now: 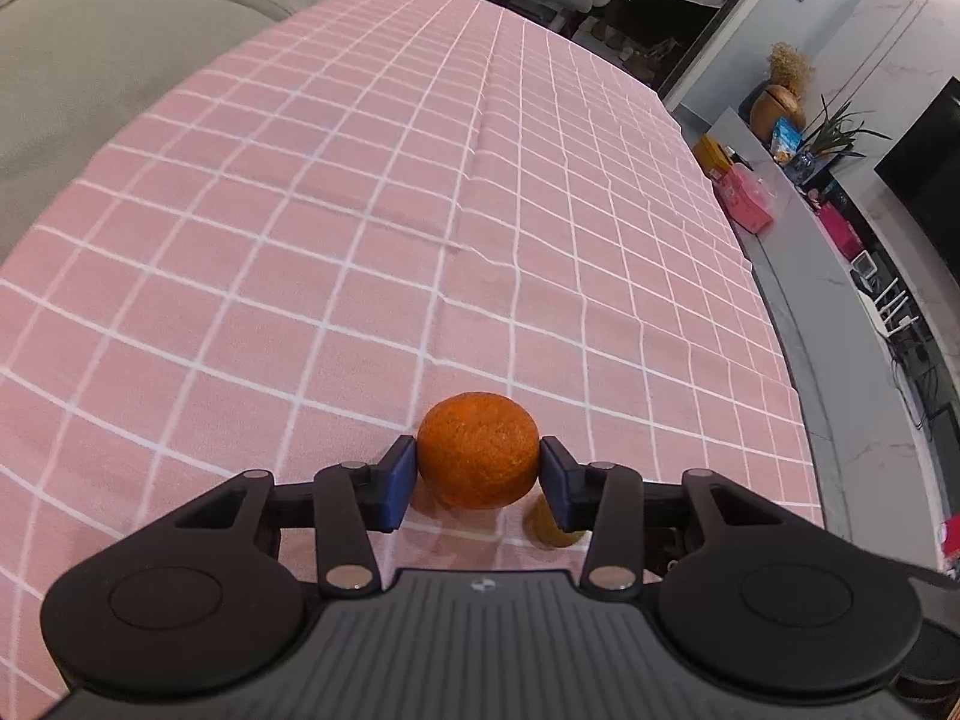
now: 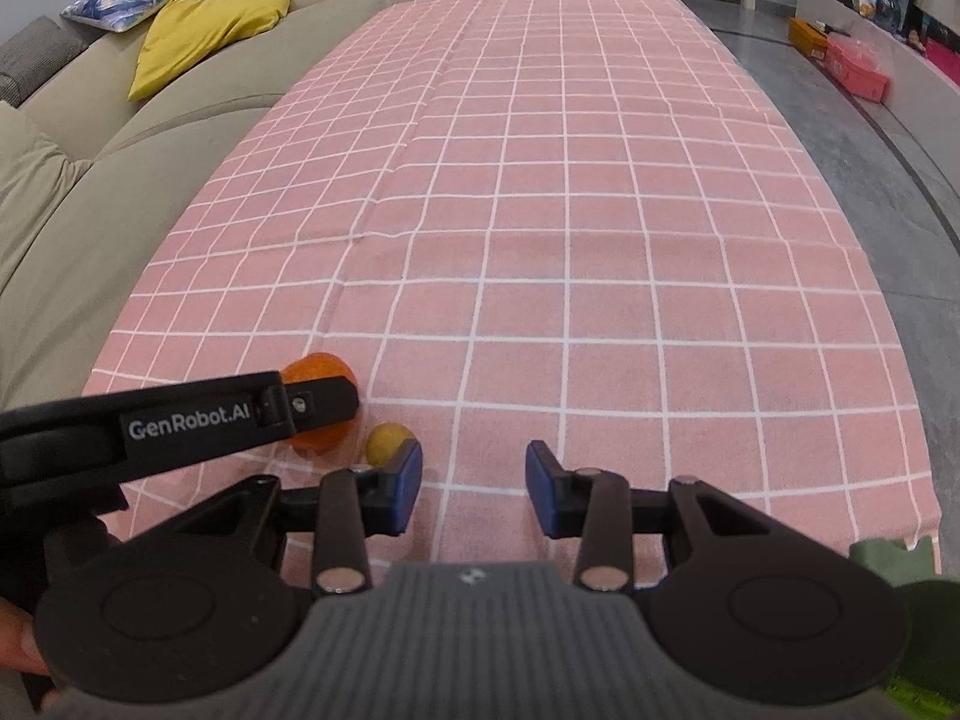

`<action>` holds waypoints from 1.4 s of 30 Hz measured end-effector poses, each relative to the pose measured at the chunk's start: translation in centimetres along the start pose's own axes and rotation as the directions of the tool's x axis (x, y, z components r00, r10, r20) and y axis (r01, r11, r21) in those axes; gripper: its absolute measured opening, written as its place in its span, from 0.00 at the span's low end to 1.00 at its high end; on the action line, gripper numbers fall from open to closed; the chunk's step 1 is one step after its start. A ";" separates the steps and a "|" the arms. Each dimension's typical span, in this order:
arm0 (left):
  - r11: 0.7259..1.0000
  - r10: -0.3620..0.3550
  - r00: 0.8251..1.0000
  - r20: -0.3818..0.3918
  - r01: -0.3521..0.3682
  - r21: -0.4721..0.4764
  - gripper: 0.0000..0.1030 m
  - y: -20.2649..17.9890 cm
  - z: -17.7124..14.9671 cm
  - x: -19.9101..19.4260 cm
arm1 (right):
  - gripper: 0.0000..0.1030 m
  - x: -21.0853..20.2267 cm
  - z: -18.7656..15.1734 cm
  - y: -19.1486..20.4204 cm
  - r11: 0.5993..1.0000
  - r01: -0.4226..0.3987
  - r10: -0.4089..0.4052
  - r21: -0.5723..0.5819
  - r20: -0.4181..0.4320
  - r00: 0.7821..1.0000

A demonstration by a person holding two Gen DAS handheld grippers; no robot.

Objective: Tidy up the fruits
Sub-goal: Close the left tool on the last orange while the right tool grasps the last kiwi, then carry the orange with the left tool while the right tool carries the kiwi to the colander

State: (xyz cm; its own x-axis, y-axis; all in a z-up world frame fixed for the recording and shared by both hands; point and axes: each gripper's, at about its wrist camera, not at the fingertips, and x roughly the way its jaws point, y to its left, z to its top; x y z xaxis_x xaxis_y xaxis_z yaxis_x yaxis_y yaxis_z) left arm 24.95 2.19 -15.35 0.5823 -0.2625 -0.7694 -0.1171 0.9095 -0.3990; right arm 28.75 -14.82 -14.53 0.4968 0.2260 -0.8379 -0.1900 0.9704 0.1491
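Observation:
An orange (image 1: 477, 456) sits low over the pink checked tablecloth (image 1: 360, 210), near its front edge. My left gripper (image 1: 478, 471) is shut on it, one blue pad against each side. A small yellow-brown fruit (image 1: 543, 525) lies just behind the right pad. In the right wrist view the left gripper's finger (image 2: 312, 407) crosses the orange (image 2: 318, 369). The small fruit (image 2: 389, 441) rests beside it, just outside the left finger of my right gripper (image 2: 474, 480). That gripper is open over bare cloth, with nothing between its pads.
A beige sofa (image 2: 90, 180) with a yellow cushion (image 2: 204, 30) runs along the table's left side. Pink boxes (image 2: 855, 69) stand on the grey floor to the right. A green object (image 2: 894, 558) shows past the table's near right corner.

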 end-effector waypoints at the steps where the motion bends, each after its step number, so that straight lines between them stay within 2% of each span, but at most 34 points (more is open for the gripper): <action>1: 1.000 0.009 1.000 -0.001 -0.009 0.010 0.48 0.0 0.2 -0.2 | 0.35 -0.1 0.0 0.3 1.000 0.001 -0.001 -0.018 0.006 1.000; 5: 0.994 0.073 0.997 0.017 -0.074 0.078 0.48 -0.1 0.5 -1.1 | 0.35 0.2 0.6 1.3 0.997 -0.032 0.032 -0.064 0.001 0.999; 9: 0.993 0.091 0.996 0.022 -0.093 0.079 0.48 0.8 0.5 -1.6 | 0.35 1.0 0.9 2.5 0.993 -0.043 0.041 -0.105 -0.021 0.999; 16: 0.995 0.086 0.996 0.018 -0.086 0.048 0.48 1.7 0.3 -2.2 | 0.32 2.4 1.2 3.1 0.994 -0.030 0.023 -0.106 -0.063 0.998; 18: 0.996 0.082 0.996 0.020 -0.082 0.046 0.48 1.5 0.5 -2.2 | 0.26 2.8 1.3 3.1 0.994 -0.027 0.019 -0.104 -0.075 0.997; 23: 0.996 0.079 0.997 0.025 -0.080 0.044 0.48 1.6 0.6 -2.8 | 0.19 3.4 1.3 3.2 0.995 -0.041 0.032 -0.089 -0.095 0.995; 27: 0.996 0.077 0.996 0.037 -0.078 0.052 0.48 1.1 0.9 -3.6 | 0.19 2.9 1.2 3.2 0.995 -0.042 0.034 -0.087 -0.087 0.996; 35: 0.990 0.027 0.996 0.090 -0.039 0.136 0.48 -2.0 1.5 -7.2 | 0.18 -2.6 1.1 3.2 0.992 -0.087 0.088 -0.093 0.003 0.996; 42: 0.970 -0.092 0.990 0.110 0.064 0.235 0.48 -6.8 0.2 -11.2 | 0.18 -10.3 -0.8 1.4 0.990 -0.082 0.095 -0.113 0.112 0.989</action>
State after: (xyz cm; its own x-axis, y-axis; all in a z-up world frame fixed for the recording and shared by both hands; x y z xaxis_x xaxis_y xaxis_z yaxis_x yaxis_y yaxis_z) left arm 19.39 -1.00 -3.93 0.6754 -0.3080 -0.6700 0.1131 0.9411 -0.3187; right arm 22.70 -15.88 -6.13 0.5683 0.3255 -0.7557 -0.3251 0.9325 0.1572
